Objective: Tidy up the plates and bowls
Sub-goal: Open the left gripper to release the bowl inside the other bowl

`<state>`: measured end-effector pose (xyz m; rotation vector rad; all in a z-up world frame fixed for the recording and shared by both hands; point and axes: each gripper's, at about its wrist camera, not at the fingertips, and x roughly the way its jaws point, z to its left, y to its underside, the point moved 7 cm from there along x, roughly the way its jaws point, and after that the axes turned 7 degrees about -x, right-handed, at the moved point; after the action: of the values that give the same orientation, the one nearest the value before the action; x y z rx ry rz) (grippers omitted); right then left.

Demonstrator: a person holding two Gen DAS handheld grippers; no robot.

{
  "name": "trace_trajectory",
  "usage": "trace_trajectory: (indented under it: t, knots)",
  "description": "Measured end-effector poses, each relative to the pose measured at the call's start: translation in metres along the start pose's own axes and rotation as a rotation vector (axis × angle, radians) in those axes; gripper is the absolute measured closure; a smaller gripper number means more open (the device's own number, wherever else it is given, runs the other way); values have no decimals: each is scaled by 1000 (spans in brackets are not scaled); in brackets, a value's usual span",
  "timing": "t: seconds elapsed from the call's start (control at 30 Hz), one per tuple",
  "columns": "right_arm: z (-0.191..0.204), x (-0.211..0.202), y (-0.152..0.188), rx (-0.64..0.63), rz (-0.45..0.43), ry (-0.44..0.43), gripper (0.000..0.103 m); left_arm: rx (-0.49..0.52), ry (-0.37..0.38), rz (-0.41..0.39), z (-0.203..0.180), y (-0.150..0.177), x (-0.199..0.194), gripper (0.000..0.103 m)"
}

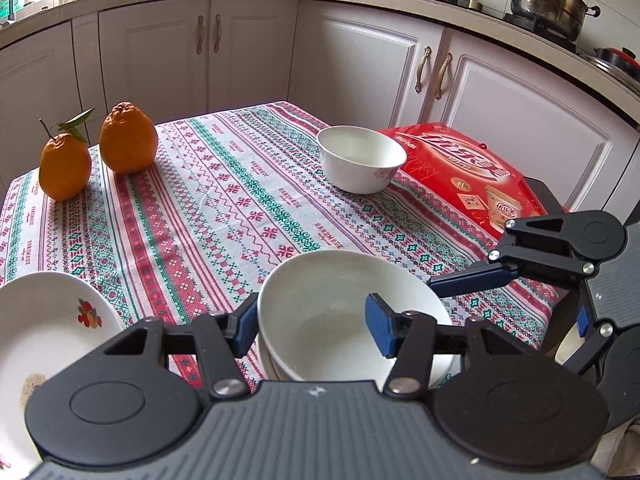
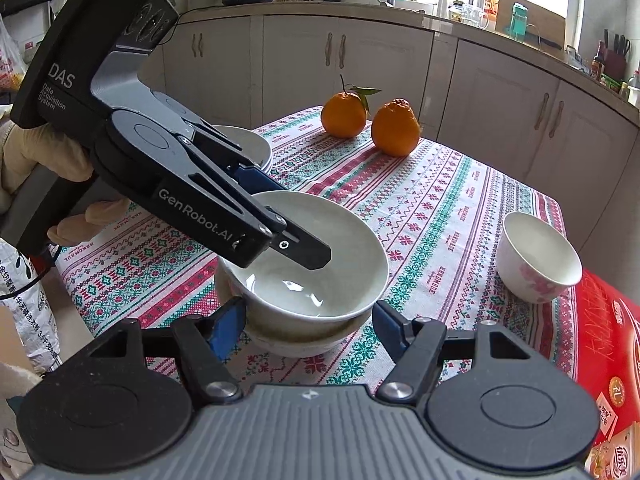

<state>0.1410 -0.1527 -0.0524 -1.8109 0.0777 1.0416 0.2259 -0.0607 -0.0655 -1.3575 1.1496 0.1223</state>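
Observation:
A white bowl (image 1: 340, 320) (image 2: 320, 280) sits nested in a lower white bowl (image 2: 296, 340) on the patterned tablecloth. My left gripper (image 1: 312, 320) (image 2: 296, 220) straddles the upper bowl's rim, one finger outside and one inside, with a clear gap at the inner pad, so it is open. My right gripper (image 2: 308, 312) reaches in from the near side, its blue pads against both flanks of the lower bowl. One of its fingers (image 1: 472, 280) shows beside the stack in the left wrist view. A smaller white bowl (image 1: 360, 160) (image 2: 540, 260) stands apart.
A fruit-printed white plate (image 1: 40, 340) lies left of the stack, and stacked plates (image 2: 256, 144) show behind the left gripper. Two oranges (image 1: 128, 140) (image 2: 394, 128) stand at the table's far side. A red box (image 1: 472, 172) (image 2: 612, 340) lies by the small bowl. A gloved hand (image 2: 24, 152) holds the left gripper.

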Motion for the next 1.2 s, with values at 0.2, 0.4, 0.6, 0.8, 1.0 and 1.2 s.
trace_trajectory:
  t: [0.2, 0.4, 0.6, 0.8, 1.0, 1.2]
  knots:
    - [2, -6, -2, -13, -30, 5, 16, 6, 19, -15, -2, -2, -4, 46]
    - [0, -15, -5, -6, -56, 12, 14, 0, -6, -38, 7, -1, -14, 45]
    - [0, -18, 3, 11, -48, 19, 14, -37, -37, -54, 30, 1, -24, 45]
    - [-1, -22, 5, 15, -49, 26, 13, -90, -36, -56, 49, 7, -23, 42]
    - [-1, -25, 3, 8, -53, 37, 13, -94, -43, -41, 54, 12, -18, 41]
    - [-12, -36, 4, 11, -76, 77, 4, -45, -38, -77, 41, -4, -28, 22]
